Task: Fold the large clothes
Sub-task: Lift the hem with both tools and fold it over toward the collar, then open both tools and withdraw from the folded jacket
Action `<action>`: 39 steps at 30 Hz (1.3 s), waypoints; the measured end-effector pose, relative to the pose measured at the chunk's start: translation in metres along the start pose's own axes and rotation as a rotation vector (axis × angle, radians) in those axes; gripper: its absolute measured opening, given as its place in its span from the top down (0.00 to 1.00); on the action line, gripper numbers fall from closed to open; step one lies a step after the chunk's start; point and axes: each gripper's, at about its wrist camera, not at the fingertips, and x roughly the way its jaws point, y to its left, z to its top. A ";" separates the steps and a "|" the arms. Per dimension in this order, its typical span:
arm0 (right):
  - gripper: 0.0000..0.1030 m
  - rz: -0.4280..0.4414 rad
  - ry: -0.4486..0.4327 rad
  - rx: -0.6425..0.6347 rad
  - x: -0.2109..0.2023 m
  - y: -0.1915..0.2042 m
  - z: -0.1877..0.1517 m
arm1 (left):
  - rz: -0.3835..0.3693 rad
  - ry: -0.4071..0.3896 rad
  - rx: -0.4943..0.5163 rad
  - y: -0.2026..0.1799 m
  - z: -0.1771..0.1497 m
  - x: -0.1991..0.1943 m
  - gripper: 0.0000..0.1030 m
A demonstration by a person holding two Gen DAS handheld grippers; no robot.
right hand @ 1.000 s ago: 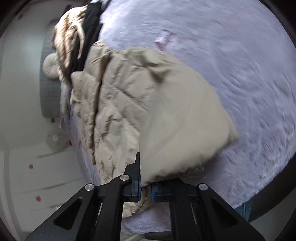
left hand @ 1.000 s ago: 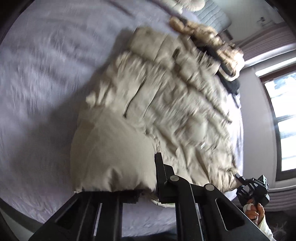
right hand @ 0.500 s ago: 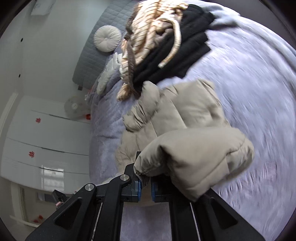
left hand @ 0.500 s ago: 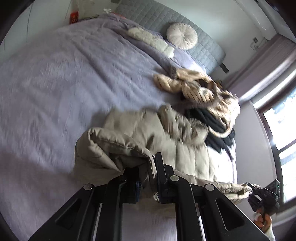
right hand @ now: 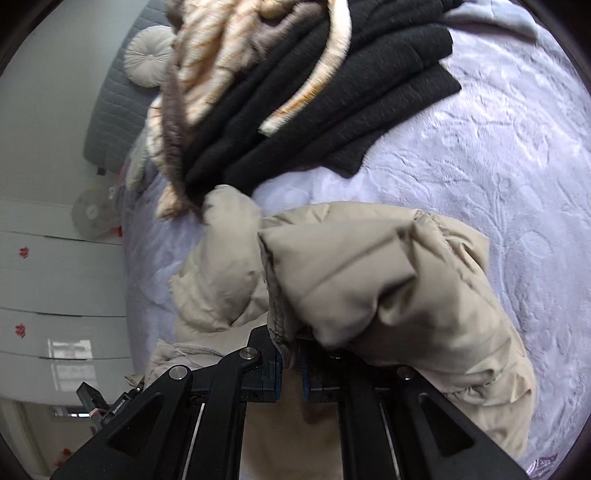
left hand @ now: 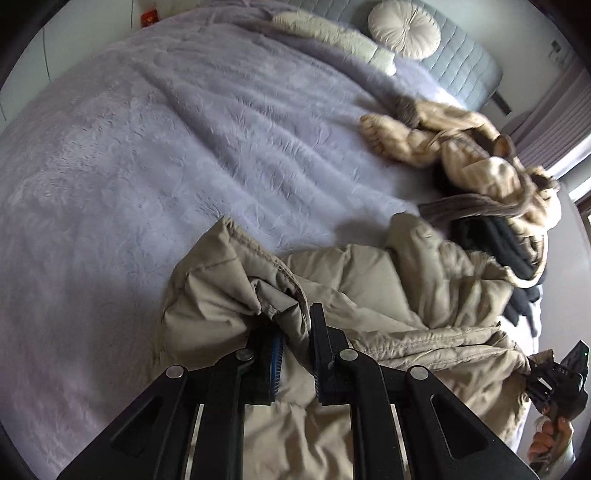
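Beige quilted puffer jacket (left hand: 369, 295) lies bunched on the lavender plush bedspread (left hand: 166, 147), toward the near edge of the bed, with its bulk spread between the two grippers. Left gripper (left hand: 295, 354) has its jaws clenched on a thick fold of the jacket's seamed edge; fabric fills the gap between the blue-padded fingers and mounds up just ahead of them. Right gripper (right hand: 290, 369) likewise grasps a stitched hem of the same jacket (right hand: 369, 288), a puffy roll of cloth draped over its right finger. In the left wrist view the right gripper shows again at the lower right border (left hand: 554, 376), held in a hand (left hand: 550, 439), pinching the jacket's far corner. Beyond the jacket, toward the far side of the bedspread, sits a pile of other clothes: a folded black knit garment (right hand: 332, 92) with a cream-and-tan striped fuzzy garment (right hand: 221, 48) lying across it, the jacket's upper end touching that pile. Round white cushion (left hand: 404, 27) rests against the grey quilted headboard (left hand: 465, 62) at the head of the bed. White cabinet doors (right hand: 48, 288) stand off the bed's far side.
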 end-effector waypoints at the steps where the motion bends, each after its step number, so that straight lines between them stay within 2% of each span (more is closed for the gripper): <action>1: 0.90 -0.003 -0.001 0.014 0.004 -0.002 0.002 | 0.004 0.012 -0.007 0.001 0.003 0.007 0.81; 2: 0.87 -0.004 -0.003 0.024 0.006 -0.004 0.002 | 0.010 0.015 -0.010 0.002 0.004 0.009 0.77; 3: 0.85 -0.001 -0.004 0.029 0.006 -0.003 0.001 | 0.019 0.012 -0.011 0.002 0.005 0.009 0.64; 4: 0.78 0.006 -0.004 0.027 0.004 -0.002 0.001 | 0.032 0.003 -0.008 0.002 0.006 0.007 0.43; 6: 0.56 0.012 -0.004 0.009 -0.006 0.004 -0.001 | 0.068 -0.055 0.008 0.003 0.005 -0.011 0.21; 7: 0.34 0.019 -0.008 -0.012 -0.014 0.008 -0.002 | 0.067 -0.077 0.017 0.003 0.006 -0.018 0.21; 8: 0.29 0.027 -0.030 -0.048 -0.026 0.014 -0.004 | 0.063 -0.089 0.033 0.004 0.006 -0.026 0.21; 9: 0.29 0.023 -0.049 -0.079 -0.035 0.019 -0.006 | 0.071 -0.100 0.055 0.003 0.005 -0.034 0.21; 10: 0.29 0.005 -0.069 -0.121 -0.045 0.023 -0.009 | 0.077 -0.110 0.065 0.003 0.005 -0.039 0.22; 11: 0.38 -0.012 -0.085 -0.153 -0.051 0.027 -0.012 | 0.080 -0.122 0.085 0.003 0.003 -0.043 0.22; 12: 0.51 -0.051 -0.093 -0.196 -0.055 0.030 -0.014 | 0.078 -0.123 0.113 0.001 0.001 -0.044 0.23; 13: 0.79 -0.097 -0.088 -0.227 -0.054 0.031 -0.015 | 0.072 -0.119 0.135 -0.001 0.000 -0.043 0.35; 14: 0.86 -0.161 -0.080 -0.266 -0.050 0.032 -0.014 | 0.072 -0.107 0.178 -0.006 -0.003 -0.036 0.43; 15: 0.86 -0.198 -0.077 -0.290 -0.045 0.029 -0.011 | 0.091 -0.088 0.211 -0.011 -0.004 -0.026 0.53; 16: 0.87 -0.228 -0.073 -0.299 -0.038 0.025 -0.006 | 0.104 -0.074 0.225 -0.014 -0.005 -0.020 0.57; 18: 0.88 -0.278 -0.073 -0.288 -0.023 0.012 0.006 | 0.141 -0.047 0.223 -0.017 -0.004 0.009 0.57; 20: 0.94 -0.317 -0.083 -0.267 -0.005 0.000 0.020 | 0.181 -0.039 0.189 -0.014 0.000 0.037 0.57; 23: 0.95 -0.363 -0.096 -0.250 0.016 -0.013 0.036 | 0.186 -0.038 0.132 -0.007 0.009 0.064 0.57; 26: 0.96 -0.407 -0.096 -0.274 0.035 -0.019 0.043 | 0.216 -0.046 0.154 -0.009 0.014 0.084 0.57; 29: 0.97 -0.417 -0.097 -0.273 0.046 -0.026 0.048 | 0.225 -0.045 0.171 -0.007 0.015 0.094 0.57; 34: 0.98 -0.437 -0.108 -0.253 0.056 -0.026 0.059 | 0.227 -0.019 0.127 0.002 0.029 0.105 0.56; 37: 0.96 -0.456 -0.128 -0.243 0.047 -0.019 0.058 | 0.253 -0.008 0.100 0.005 0.036 0.096 0.56; 39: 0.92 -0.465 -0.141 -0.239 0.039 -0.011 0.056 | 0.296 -0.011 0.125 0.001 0.036 0.083 0.56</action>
